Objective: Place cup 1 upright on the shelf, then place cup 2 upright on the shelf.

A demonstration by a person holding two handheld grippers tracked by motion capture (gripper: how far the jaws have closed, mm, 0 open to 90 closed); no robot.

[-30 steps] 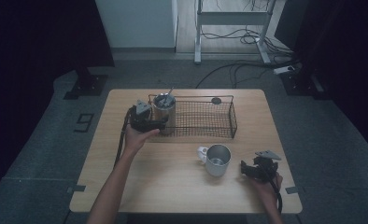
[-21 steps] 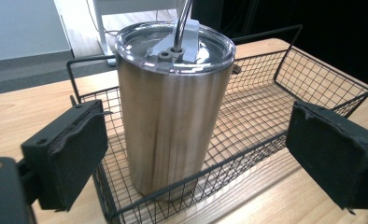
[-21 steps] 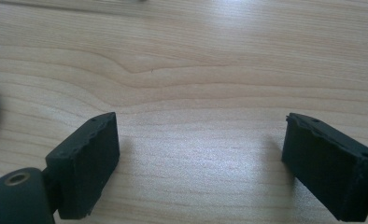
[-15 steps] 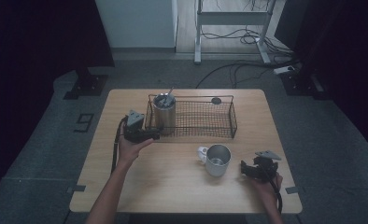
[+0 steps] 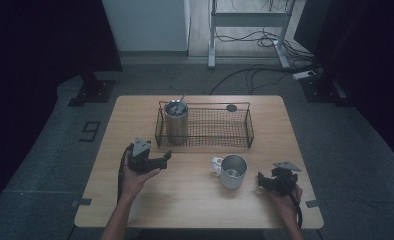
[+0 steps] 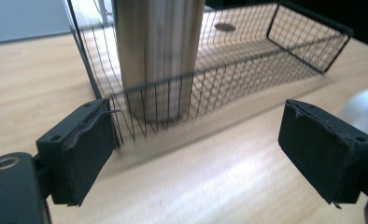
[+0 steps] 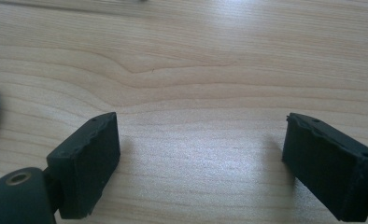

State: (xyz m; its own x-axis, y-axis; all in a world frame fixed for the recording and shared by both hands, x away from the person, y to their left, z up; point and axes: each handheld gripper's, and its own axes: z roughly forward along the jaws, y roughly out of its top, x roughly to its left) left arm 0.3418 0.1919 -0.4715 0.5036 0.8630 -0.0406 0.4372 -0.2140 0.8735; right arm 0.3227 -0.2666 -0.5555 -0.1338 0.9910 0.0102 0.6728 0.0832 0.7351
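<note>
Wooden table (image 5: pixel 195 210) is seen from above on a dark floor. At its far side a wire basket (image 5: pixel 220 127) holds a steel tumbler (image 5: pixel 176 122) in its left end. Left gripper (image 5: pixel 166 156) is held just near of the basket's left corner; its jaws have just been closing, with nothing between them. A mug (image 5: pixel 232 171) stands near centre; right gripper (image 5: pixel 260 180) lies right of it.

Left gripper view: jaws apart and empty, tumbler (image 6: pixel 159 51) behind the basket (image 6: pixel 266 56) mesh.

Right gripper view: jaws apart over bare table (image 7: pixel 196 70).
</note>
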